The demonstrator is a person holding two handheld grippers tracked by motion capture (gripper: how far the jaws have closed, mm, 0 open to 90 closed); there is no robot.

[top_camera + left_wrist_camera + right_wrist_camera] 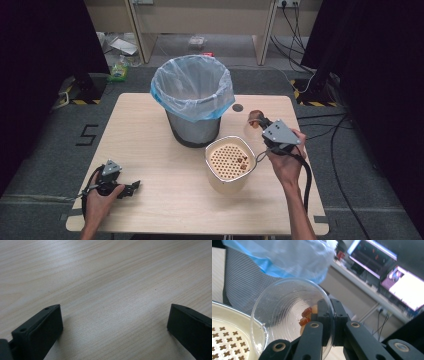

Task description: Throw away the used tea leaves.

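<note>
Centrally, the table fills the middle of the high view, pale wood, with a bin lined in a thin bag standing at upper centre. Just below and right of the bin sits a cream strainer, its perforated tray carrying a few brown bits near the right edge.

Right of the strainer, the right gripper is raised above the table, tilted toward the bin. In the right gripper view its jaws are closed on the rim of a clear cup, one jaw inside the wall and one outside. The cup lies tipped on its side with its mouth toward the camera, and some brown and orange scraps cling near the jaws. The strainer's rim shows at lower left of that view, the bin's mesh wall and blue bag above.

At lower left of the high view, the left gripper rests on the table, well apart from everything. In its own view the jaws stand wide apart with nothing between them, bare wood beneath.

Judging by the layout, the step is emptying the cup, most likely into the bin. To do it well, carry the cup fully over the bag opening before tipping further, keep the grip firm since thin plastic can flex and slip, and turn the mouth downward so the stuck scraps fall free.
</note>
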